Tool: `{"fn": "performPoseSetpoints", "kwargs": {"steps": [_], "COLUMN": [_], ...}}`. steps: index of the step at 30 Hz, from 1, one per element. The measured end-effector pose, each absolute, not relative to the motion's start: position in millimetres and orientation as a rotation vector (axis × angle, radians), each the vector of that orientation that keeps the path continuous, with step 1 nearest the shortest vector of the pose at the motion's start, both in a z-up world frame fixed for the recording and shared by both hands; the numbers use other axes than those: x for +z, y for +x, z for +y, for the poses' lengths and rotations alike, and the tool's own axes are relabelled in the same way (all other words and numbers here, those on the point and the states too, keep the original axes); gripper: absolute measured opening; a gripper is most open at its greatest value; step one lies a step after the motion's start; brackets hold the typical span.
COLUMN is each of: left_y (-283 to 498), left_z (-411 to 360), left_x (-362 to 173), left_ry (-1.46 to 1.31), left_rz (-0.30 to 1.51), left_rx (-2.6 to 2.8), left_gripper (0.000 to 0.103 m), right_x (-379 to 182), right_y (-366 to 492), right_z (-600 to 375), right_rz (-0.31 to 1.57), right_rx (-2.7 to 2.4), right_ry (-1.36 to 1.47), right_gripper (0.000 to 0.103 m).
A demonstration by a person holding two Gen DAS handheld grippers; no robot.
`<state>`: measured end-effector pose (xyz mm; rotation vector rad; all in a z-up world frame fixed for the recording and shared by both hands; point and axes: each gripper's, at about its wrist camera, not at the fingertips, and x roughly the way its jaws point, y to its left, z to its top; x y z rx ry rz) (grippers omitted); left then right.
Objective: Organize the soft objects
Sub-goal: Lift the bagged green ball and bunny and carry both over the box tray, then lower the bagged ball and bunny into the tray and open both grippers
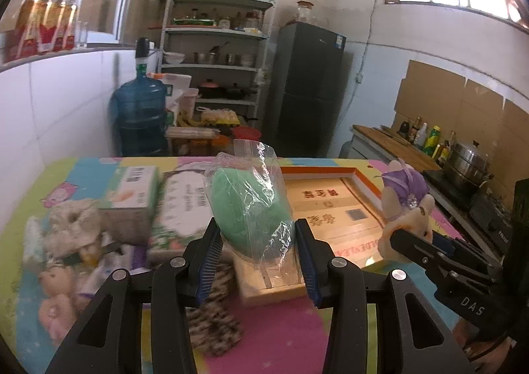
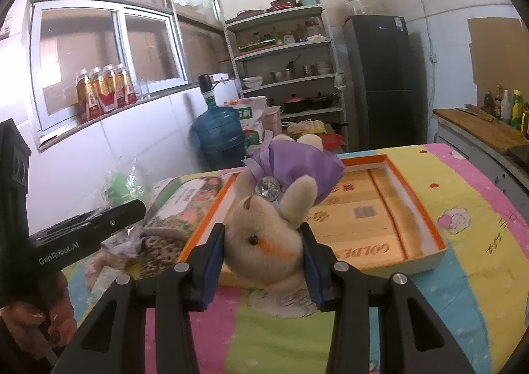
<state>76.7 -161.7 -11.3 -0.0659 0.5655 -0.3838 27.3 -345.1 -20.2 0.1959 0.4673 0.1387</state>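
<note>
My left gripper (image 1: 258,241) is shut on a green soft object in a clear plastic bag (image 1: 248,205), held above the near edge of the orange-rimmed box (image 1: 360,175). My right gripper (image 2: 263,241) is shut on a beige plush bunny with a purple hat (image 2: 271,222), held over the box's near left corner (image 2: 205,228). The bunny also shows in the left wrist view (image 1: 405,202), and the bagged green object in the right wrist view (image 2: 122,185).
On the colourful tablecloth (image 1: 281,341) lie tissue packs (image 1: 132,195), a floral pack (image 2: 191,202), a fluffy white toy (image 1: 72,225), small plush toys (image 1: 56,291) and a patterned cloth (image 1: 215,317). A water jug (image 1: 140,116), shelves and a fridge stand behind.
</note>
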Motion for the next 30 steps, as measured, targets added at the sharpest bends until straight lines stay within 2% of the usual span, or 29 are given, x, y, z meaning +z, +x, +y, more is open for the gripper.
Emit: {"fn": "performPoseSetpoints", "kwargs": {"steps": [13, 30], "left_y": [124.5, 182.5], "left_z": [-227.0, -261.9], "left_x": [-37.2, -87.5], "left_ry": [-0.066, -0.063], "left_rz": [0.647, 0.824], "left_rx": [-0.388, -0.359], "left_gripper": [0.045, 0.045], "right_x": [-32.8, -71.3], "right_y": [70.5, 132.6], "right_z": [-394.8, -418.7], "right_rz": [0.508, 0.695], "right_rx": [0.127, 0.178], "right_ry": [0.219, 0.259], "right_gripper": [0.044, 0.044]}}
